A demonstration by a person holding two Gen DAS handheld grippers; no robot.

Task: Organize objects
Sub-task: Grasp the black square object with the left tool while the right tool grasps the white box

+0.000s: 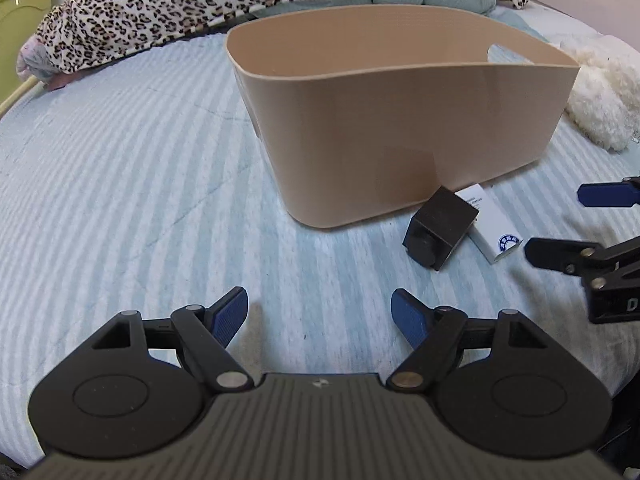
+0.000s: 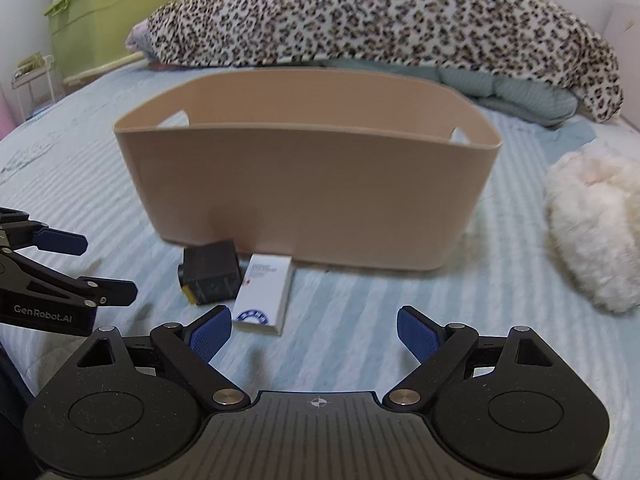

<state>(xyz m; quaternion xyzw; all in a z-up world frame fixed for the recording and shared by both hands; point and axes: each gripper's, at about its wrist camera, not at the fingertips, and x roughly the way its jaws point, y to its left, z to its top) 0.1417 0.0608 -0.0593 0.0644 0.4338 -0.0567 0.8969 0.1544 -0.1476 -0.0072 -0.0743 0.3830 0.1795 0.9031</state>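
Against the near wall of the tall tan plastic basket, a small black cube-shaped box and a flat white cardboard carton lie touching. Both the left gripper and right gripper hang spread apart, holding nothing. Closing on either item could nudge its neighbour or pinch the soft striped bedding.

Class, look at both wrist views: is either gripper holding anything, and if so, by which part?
Nothing is held. The left gripper and right gripper are both open and empty; the black box and white box lie untouched on the bed.
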